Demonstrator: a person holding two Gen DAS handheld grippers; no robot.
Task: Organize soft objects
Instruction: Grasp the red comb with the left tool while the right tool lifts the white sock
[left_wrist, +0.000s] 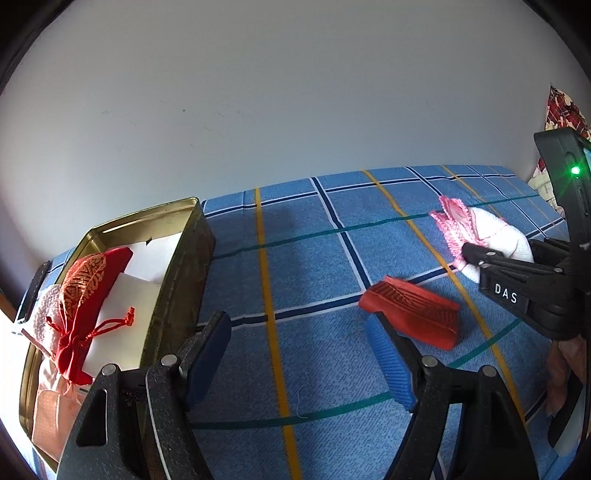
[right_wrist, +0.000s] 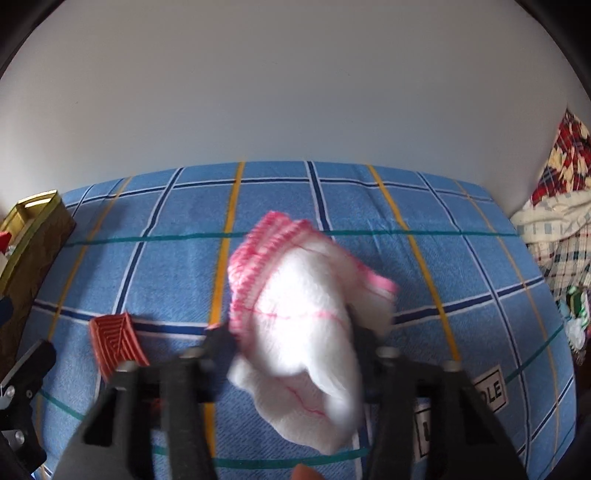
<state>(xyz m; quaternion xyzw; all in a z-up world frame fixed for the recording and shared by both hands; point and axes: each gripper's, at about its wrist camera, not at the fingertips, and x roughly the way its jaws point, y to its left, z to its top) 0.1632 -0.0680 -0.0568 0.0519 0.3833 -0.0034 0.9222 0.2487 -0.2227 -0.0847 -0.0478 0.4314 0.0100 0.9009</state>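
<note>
Red pouch (left_wrist: 79, 306) already in tin (left_wrist: 177, 280); white-pink cloth (right_wrist: 295, 325) pinched in right gripper (right_wrist: 295, 343) above bed (left_wrist: 314, 258), red pad (left_wrist: 412, 312) left lying there, left gripper (left_wrist: 299, 354) spread wide, empty.

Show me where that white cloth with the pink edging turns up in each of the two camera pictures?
Left wrist view: the white cloth is at far right, held by the right gripper.
Right wrist view: the same cloth fills the centre, blurred, between the right gripper's fingers.
Shared landmark: the red ribbed piece lying on the blue checked bedcover.
</note>
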